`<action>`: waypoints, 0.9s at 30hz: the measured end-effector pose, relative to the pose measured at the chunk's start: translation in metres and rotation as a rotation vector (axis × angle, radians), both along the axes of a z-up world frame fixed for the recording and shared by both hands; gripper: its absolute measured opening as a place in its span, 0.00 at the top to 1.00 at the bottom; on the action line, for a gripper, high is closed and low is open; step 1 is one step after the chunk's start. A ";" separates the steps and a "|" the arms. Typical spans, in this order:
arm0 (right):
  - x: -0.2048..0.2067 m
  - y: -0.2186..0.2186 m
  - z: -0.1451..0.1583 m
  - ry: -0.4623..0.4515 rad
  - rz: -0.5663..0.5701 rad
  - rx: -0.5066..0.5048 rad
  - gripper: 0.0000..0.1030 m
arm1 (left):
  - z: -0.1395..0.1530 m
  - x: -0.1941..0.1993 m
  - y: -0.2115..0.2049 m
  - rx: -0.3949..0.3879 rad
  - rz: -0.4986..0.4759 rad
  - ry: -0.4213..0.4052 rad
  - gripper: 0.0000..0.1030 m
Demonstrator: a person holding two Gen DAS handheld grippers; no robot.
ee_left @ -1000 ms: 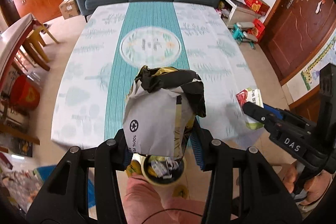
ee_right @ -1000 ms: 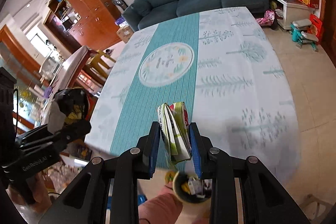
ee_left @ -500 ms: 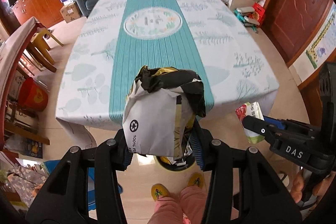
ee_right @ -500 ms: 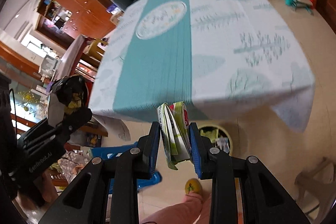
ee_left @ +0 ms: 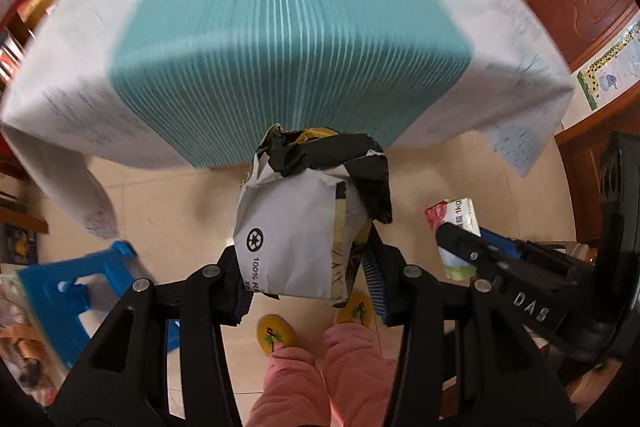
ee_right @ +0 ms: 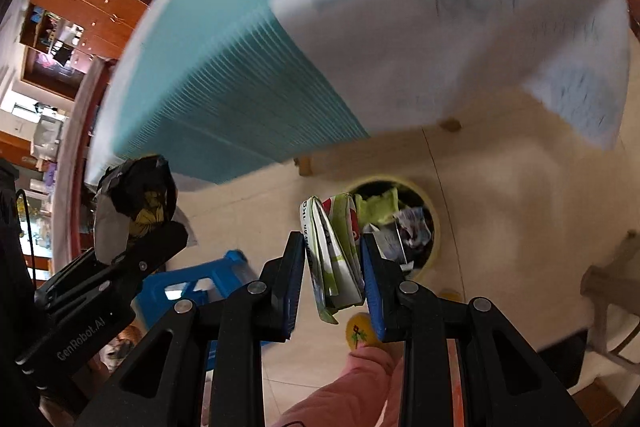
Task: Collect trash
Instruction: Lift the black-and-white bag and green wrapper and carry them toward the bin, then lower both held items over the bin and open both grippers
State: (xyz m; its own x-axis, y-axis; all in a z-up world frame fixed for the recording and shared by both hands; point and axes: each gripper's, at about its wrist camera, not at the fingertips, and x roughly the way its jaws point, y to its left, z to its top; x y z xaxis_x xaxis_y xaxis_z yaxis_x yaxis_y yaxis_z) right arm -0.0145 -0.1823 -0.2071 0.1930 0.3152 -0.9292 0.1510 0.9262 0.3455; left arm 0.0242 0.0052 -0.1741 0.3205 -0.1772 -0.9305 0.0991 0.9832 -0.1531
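Left gripper (ee_left: 308,267) clamped on crumpled bag (ee_left: 304,227): white plastic, recycling mark, torn black-and-yellow top; print cut off by the jaw, lower end hidden. Right gripper (ee_right: 334,279) pinches folded carton (ee_right: 332,251), flat, glossy green/white/red, lettering too small to read. Both held above tiled floor (ee_left: 168,195), past the counter (ee_left: 280,27) edge; its teal-striped cloth is blurred. Round yellow-rimmed bin (ee_right: 400,223) just behind the carton, part hidden by the right jaw, holding mixed scraps. Pink trouser legs (ee_left: 320,379), yellow slippers (ee_left: 276,335) below
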 end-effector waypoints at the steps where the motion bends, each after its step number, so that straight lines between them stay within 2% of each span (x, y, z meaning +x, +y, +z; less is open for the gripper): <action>1: -0.002 0.000 -0.011 0.003 -0.003 0.002 0.73 | -0.016 0.001 -0.002 0.002 -0.003 0.008 0.58; 10: -0.001 0.000 -0.135 0.049 -0.064 0.009 0.72 | -0.145 0.014 -0.012 0.041 -0.017 0.064 0.57; 17: 0.004 -0.002 -0.218 0.080 -0.063 0.019 0.69 | -0.221 0.028 -0.015 0.061 -0.009 0.075 0.54; 20: 0.006 -0.005 -0.244 0.088 -0.070 0.044 0.63 | -0.245 0.034 -0.017 0.072 -0.013 0.062 0.50; 22: 0.006 -0.005 -0.258 0.101 -0.062 0.043 0.55 | -0.261 0.038 -0.023 0.073 -0.024 0.070 0.43; 24: 0.008 -0.008 -0.268 0.100 -0.064 0.041 0.48 | -0.272 0.040 -0.026 0.084 -0.026 0.072 0.39; 27: 0.010 -0.013 -0.281 0.098 -0.080 0.033 0.36 | -0.285 0.044 -0.024 0.100 -0.001 0.061 0.22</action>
State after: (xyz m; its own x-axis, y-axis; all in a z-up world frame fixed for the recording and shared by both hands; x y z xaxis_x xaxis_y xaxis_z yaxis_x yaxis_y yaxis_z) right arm -0.0042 -0.1953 -0.4885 0.1273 0.3333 -0.9342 0.2582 0.8982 0.3557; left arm 0.0681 -0.0190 -0.4593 0.2627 -0.0830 -0.9613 0.0938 0.9938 -0.0602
